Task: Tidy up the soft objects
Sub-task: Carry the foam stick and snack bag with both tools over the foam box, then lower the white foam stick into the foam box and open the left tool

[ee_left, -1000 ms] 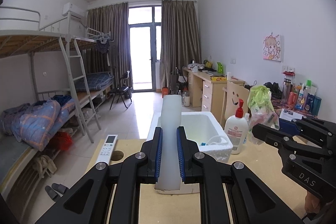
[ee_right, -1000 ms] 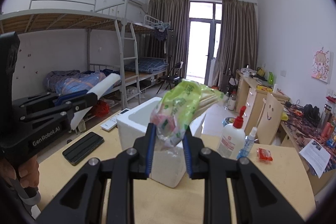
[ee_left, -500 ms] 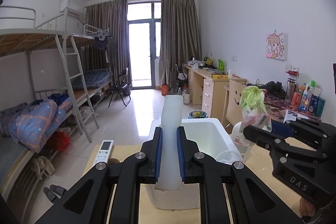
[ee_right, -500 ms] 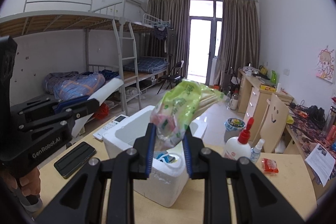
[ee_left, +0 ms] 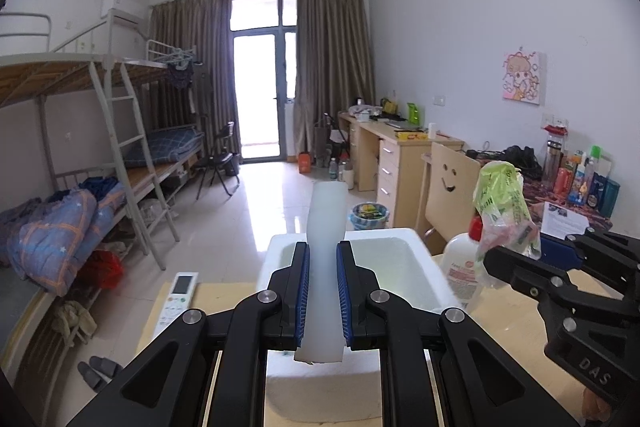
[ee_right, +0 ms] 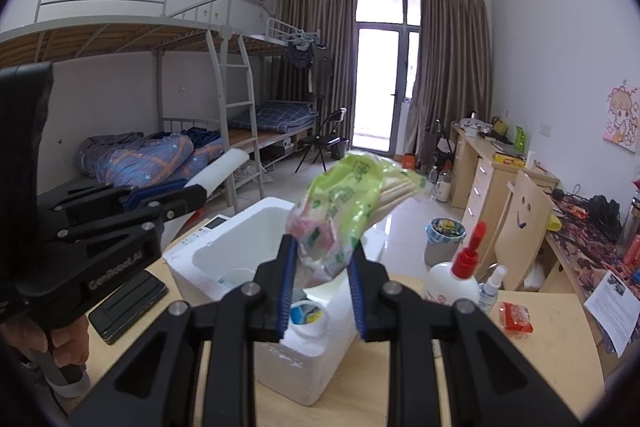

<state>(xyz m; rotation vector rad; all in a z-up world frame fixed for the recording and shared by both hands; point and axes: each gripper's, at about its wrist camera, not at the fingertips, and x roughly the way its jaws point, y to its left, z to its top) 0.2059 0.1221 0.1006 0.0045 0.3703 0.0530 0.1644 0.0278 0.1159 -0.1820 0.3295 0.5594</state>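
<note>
The left hand-held gripper (ee_left: 322, 291) was clamped on a white foam strip (ee_left: 326, 259) that stood upright between its blue pads. Directly ahead of and below its fingertips sat the open white foam box (ee_left: 404, 267) on the wooden surface (ee_left: 516, 311). To its right, the right hand-held gripper (ee_right: 322, 287) held a green plastic bag (ee_right: 344, 215) with pale sticks showing at the bag's far end, pinched near its lower end so that the bulk leaned up and forward. That bag hung over the near right corner of the box, where a small round container (ee_right: 306, 313) already lay inside.

Judged from this, both soft things were poised for dropping into the box. To do it well, each should be carried over the middle of the opening and lowered until its bottom end is below the rim before the grip is eased. The tall strip would likely tip over the wall if let go high. The bag is slack and top-heavy, so it should be laid down lengthwise, not dropped on end.

Just right of the box stood a lotion pump bottle (ee_right: 454, 279) and a small spray bottle (ee_right: 490, 287); a swinging bag could knock them. Left of the box lay a remote control (ee_left: 178, 297) and a black phone (ee_right: 128, 301), both out of the way.
</note>
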